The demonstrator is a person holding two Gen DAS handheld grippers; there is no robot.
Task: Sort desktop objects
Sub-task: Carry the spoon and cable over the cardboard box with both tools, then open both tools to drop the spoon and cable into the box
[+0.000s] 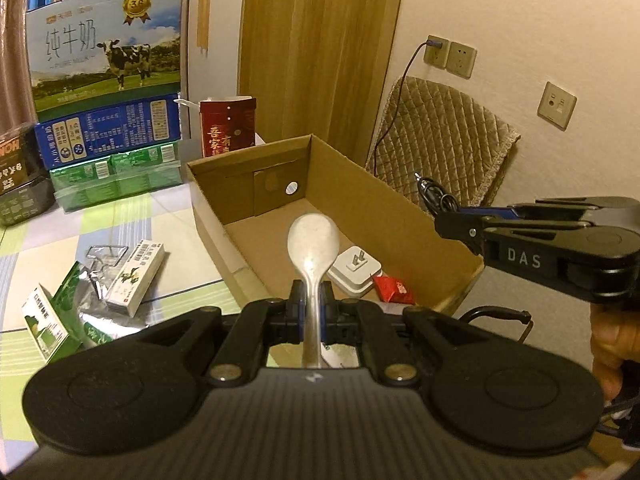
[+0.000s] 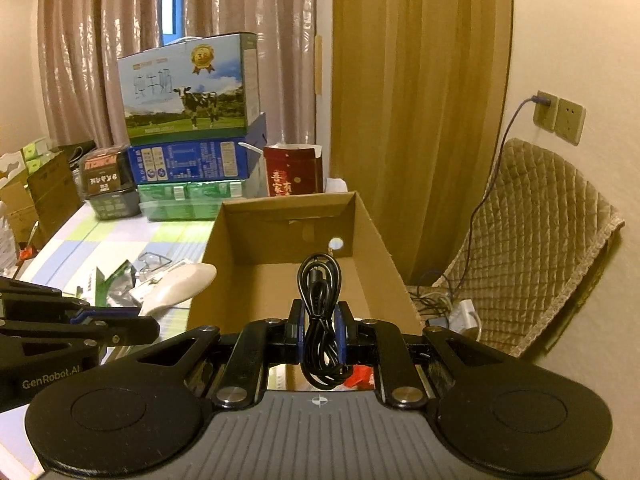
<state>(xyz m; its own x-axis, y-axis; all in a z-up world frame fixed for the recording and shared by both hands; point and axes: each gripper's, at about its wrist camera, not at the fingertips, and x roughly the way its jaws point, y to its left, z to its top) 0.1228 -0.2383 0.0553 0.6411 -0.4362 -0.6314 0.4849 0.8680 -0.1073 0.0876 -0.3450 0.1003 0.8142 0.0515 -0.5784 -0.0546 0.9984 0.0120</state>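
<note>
Left claw (image 1: 311,300) clamped on spoon (image 1: 313,248) by its thin handle, bowl poised over cardboard box (image 1: 384,216); likely to swivel or slip if jolted. Right claw (image 2: 320,332) clamped on coiled black cable (image 2: 320,300), above same box; loose loops apt to snag on release. Printed "DAS", "GenRobot.AI". Farther back on bench (image 1: 36,248): milk carton (image 1: 104,44), "PURE MILK".

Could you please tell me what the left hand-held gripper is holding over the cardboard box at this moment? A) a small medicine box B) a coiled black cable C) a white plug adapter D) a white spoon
D: the left hand-held gripper is shut on the handle of the white spoon, whose bowl points out over the cardboard box.
</note>
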